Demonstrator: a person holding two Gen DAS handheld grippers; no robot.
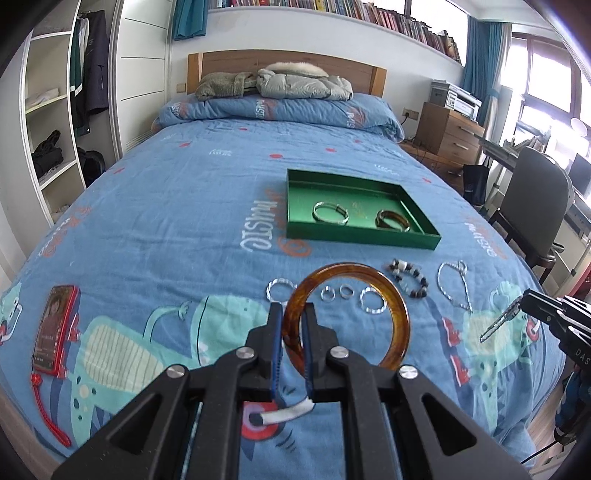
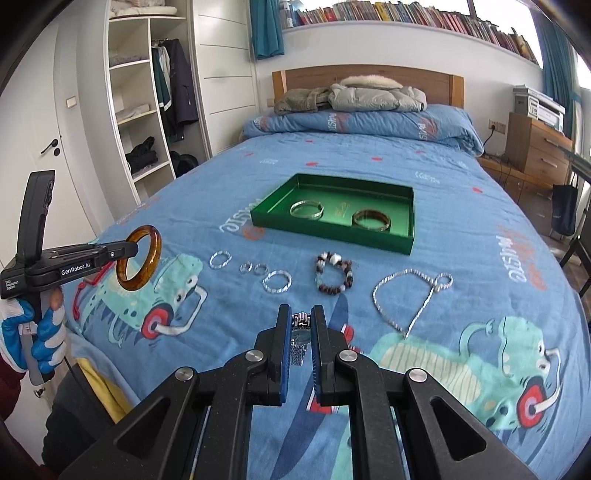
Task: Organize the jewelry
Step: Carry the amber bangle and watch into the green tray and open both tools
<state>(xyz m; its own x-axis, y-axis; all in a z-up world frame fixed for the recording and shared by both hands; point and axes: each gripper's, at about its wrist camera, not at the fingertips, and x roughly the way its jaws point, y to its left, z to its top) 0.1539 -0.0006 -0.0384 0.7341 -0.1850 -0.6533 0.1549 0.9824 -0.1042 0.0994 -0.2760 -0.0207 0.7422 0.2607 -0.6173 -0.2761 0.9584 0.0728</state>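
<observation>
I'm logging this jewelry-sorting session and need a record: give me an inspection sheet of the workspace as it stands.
Surface: bed with blue printed cover.
Job's things: green tray holding two bangles; rings, beaded bracelet and chain lie loose in front of it.
Clutter: red phone on the cover.
Grippers: left gripper shut on amber bangle; right gripper shut on metal watch.
Cables: nothing seen on the bed.
Surroundings: wardrobe, bookshelf, dresser.
</observation>
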